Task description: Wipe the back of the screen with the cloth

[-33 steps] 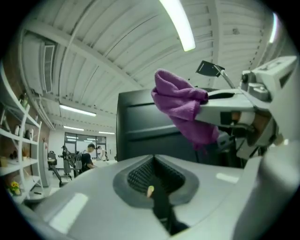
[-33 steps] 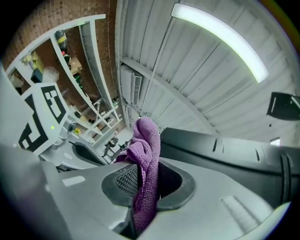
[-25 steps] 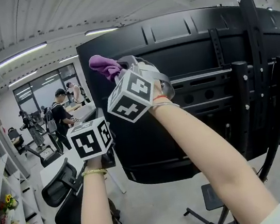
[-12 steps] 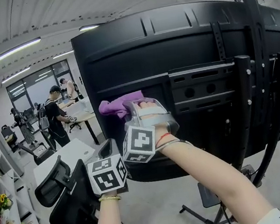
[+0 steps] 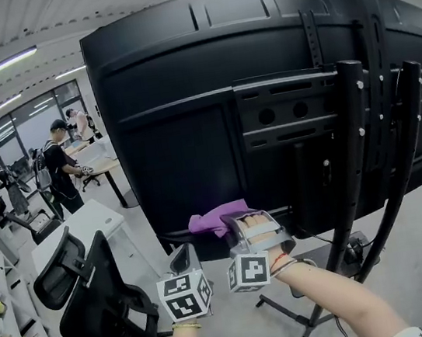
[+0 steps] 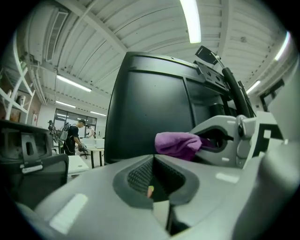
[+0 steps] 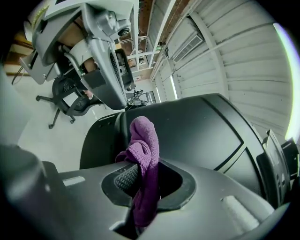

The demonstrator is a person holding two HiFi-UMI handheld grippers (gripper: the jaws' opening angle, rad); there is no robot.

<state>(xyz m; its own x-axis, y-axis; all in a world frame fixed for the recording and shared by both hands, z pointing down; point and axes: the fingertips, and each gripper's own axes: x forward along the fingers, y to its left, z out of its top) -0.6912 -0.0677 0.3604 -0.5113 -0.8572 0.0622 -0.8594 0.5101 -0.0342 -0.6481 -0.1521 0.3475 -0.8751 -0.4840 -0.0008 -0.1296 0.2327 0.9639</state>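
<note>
The back of a big black screen (image 5: 189, 128) on a wheeled stand fills the head view. My right gripper (image 5: 231, 223) is shut on a purple cloth (image 5: 212, 220) and holds it against the screen's lower left edge. The right gripper view shows the cloth (image 7: 143, 159) pinched between the jaws, with the black panel (image 7: 197, 126) right behind it. My left gripper (image 5: 183, 264) hangs just below and left of the cloth, shut with nothing in it. In the left gripper view, cloth (image 6: 177, 144) and screen (image 6: 150, 117) lie ahead.
The stand's black uprights (image 5: 353, 174) and mounting bracket (image 5: 288, 109) cross the right half of the panel. A black office chair (image 5: 88, 292) and a white desk (image 5: 78, 227) stand at lower left. People (image 5: 57, 167) work at tables far behind on the left.
My right gripper has dragged the cloth down the left side of the panel, from its top corner to its bottom edge. The left gripper has dropped with it.
</note>
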